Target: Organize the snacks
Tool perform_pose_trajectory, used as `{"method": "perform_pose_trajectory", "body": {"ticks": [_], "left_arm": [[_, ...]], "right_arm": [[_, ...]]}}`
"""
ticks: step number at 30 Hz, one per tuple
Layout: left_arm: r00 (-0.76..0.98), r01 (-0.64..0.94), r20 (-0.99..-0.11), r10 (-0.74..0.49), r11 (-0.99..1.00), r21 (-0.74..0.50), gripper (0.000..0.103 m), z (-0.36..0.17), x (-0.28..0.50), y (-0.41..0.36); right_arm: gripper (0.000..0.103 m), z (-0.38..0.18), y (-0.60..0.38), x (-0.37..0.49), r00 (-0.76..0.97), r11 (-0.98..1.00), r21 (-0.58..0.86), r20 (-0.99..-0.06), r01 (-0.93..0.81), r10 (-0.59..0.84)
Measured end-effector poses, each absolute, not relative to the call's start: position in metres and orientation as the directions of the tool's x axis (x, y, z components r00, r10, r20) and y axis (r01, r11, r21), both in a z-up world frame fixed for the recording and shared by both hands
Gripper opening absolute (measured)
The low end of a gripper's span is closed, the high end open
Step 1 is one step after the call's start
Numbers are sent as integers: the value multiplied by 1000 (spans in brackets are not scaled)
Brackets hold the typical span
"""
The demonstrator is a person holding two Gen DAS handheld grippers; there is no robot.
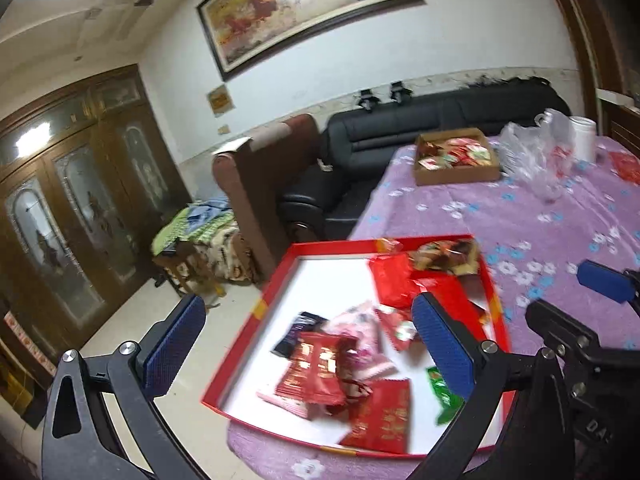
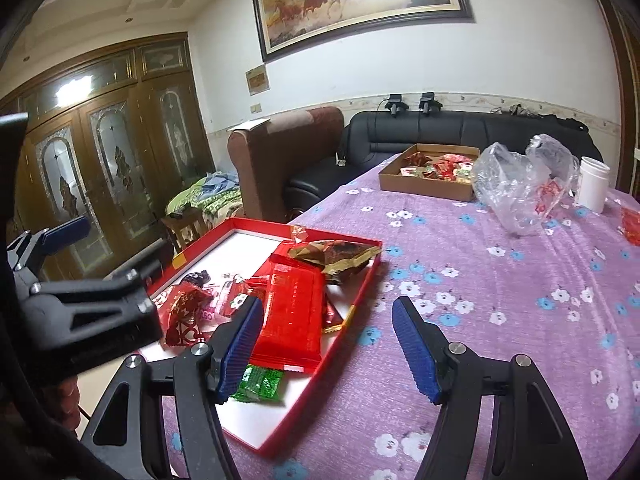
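A red tray (image 1: 276,280) with a white floor sits at the near left corner of the table. It holds several snack packets: red ones (image 1: 316,368), a green one (image 1: 444,396) and a brown-gold one (image 1: 448,256). My left gripper (image 1: 308,340) hovers above the tray, jaws wide open and empty. My right gripper (image 2: 328,344) is open too, straddling the right rim of the tray (image 2: 256,222) with nothing pressed. Its left pad (image 2: 240,344) hangs over a long red packet (image 2: 292,312) and the green packet (image 2: 258,384).
A cardboard box (image 2: 424,190) of more snacks stands at the table's far side. Beside it are a crumpled clear plastic bag (image 2: 520,184), a white jar (image 2: 594,184) and a loose red packet (image 2: 632,228). The purple flowered cloth (image 2: 500,300) covers the table; sofas lie beyond.
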State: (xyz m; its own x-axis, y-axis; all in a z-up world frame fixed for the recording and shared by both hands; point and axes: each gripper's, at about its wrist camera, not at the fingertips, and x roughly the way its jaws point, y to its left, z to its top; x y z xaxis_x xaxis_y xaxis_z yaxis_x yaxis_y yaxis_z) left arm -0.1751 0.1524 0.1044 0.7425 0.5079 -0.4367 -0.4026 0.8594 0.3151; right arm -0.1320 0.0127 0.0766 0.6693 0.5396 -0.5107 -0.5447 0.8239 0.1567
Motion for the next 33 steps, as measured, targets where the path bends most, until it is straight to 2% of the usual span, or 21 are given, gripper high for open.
{"method": "perform_pose_trajectory", "body": {"ticks": [9,14,25,28,31,33], "left_arm": [[756,-365,-494,430,903,227,103,108,-174,143],[741,-341,-567,360,929,144,103,105,-169,148],[690,-387,-611,390,911,144,103,100,-186,169],[717,-393,-571,399,909,142,103,104,-200,174],[752,-432,-470,462,884,177,103,112,-221,175],[754,-449,-440,487,872,197,103,114,-226,177]], "right_arm": [[69,74,-17,-129,690,848,184,-509,-497,515],[69,70,-25,-125,680,848,218,-517,-483,520],[69,89,-3,-159,658,802,203,-478,-562,582],[70,96,7,-170,653,786,202,-458,-585,603],[71,100,19,-184,674,789,153,-440,-595,594],[72,101,26,-188,678,789,129,-440,-601,589]]}}
